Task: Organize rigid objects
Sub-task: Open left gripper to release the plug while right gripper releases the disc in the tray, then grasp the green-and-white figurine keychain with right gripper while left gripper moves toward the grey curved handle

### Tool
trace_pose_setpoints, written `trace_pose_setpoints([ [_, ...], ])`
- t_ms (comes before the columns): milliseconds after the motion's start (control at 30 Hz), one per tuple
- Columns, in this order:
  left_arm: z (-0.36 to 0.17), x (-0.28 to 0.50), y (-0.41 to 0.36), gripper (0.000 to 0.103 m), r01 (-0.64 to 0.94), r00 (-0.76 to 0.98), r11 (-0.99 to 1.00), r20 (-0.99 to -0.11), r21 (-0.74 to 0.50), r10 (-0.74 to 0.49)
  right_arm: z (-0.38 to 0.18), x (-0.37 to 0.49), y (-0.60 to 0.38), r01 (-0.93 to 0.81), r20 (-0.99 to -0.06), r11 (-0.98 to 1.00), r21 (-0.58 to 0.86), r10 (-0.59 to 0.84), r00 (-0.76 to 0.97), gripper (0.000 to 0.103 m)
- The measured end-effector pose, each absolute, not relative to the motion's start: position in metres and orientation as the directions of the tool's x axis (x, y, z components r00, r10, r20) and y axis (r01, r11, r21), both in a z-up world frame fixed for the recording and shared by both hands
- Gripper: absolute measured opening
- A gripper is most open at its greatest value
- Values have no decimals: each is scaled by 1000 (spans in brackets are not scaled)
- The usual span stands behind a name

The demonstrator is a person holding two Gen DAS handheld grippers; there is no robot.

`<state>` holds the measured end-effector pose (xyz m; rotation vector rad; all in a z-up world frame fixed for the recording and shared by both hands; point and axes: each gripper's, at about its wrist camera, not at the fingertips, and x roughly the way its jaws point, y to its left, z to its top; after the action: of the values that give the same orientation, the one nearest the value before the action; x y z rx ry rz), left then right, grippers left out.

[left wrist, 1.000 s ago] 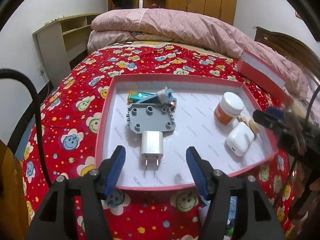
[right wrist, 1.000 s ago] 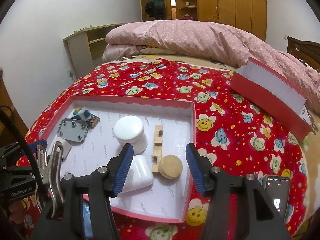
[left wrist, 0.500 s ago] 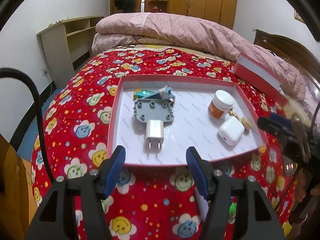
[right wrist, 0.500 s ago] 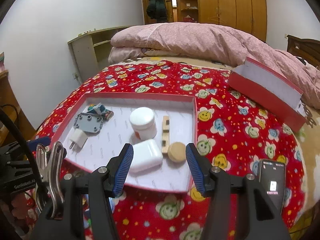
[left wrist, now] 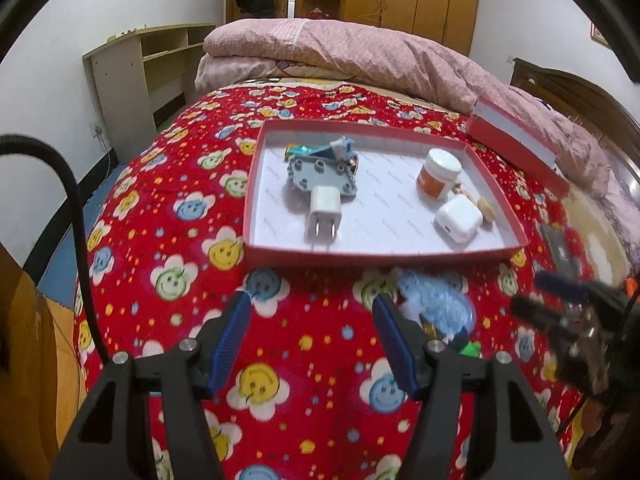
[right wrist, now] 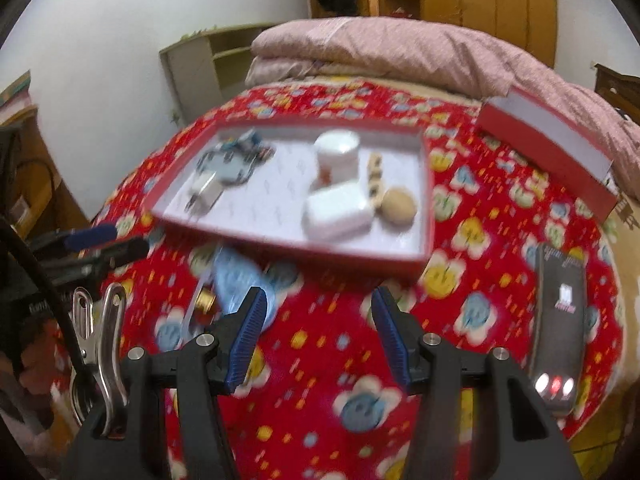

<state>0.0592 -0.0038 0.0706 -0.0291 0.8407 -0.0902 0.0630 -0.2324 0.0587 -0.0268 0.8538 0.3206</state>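
**Ana:** While both grippers hang back over the bedspread (left wrist: 132, 208), which step would you say is in hand?

**Ben:** Going from the left: the left gripper (left wrist: 310, 342) has its blue pads spread with nothing between them, only the flowered cloth below. It sits well short of the red tray (left wrist: 384, 258). I'd call this a pause between picks, not a grasp.

**Ana:** And what's in the tray?

**Ben:** At its left end, the white plug charger (left wrist: 324, 214) lies prongs toward us, touching the grey studded plate (left wrist: 320, 174); behind that is a green-and-blue jumble I can't sort out. Toward the right stand the white-capped jar (left wrist: 438, 174) and the white earbud case (left wrist: 458, 222), with a wooden block strip (right wrist: 376, 174) and a round wooden disc (right wrist: 398, 206) just beside them.

**Ana:** Anything still outside?

**Ben:** A pale blue, blurry thing (left wrist: 436, 300) lies on the cloth just in front of the tray, by some small bits I can't identify. Further right, the right gripper (right wrist: 318, 334) is likewise spread and empty; a phone (right wrist: 560, 320) lies to its right, and the red box lid (right wrist: 548, 144) is propped by the quilt.

**Ana:** So the next move?

**Ben:** Probably one gripper lowers over that blue thing, straddles it, then closes, provided it's rigid, which the blur hides.
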Motion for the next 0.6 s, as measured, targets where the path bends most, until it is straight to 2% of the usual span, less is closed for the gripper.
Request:
trace_pose_setpoints([
  [167,66,46,1,67,71,661,996,-745,-58,-91,41,46,-222,-311,-767,944,107,277,578,55],
  [333,59,38,9,67,61,653,996,-752,-71,-93,29,39,-215,-329,-778,934,143,311,545,44],
  [600,53,34,16,67,58,647,995,-756,-79,-98,29,32,-199,-382,-773,919,104,316,550,38],
])
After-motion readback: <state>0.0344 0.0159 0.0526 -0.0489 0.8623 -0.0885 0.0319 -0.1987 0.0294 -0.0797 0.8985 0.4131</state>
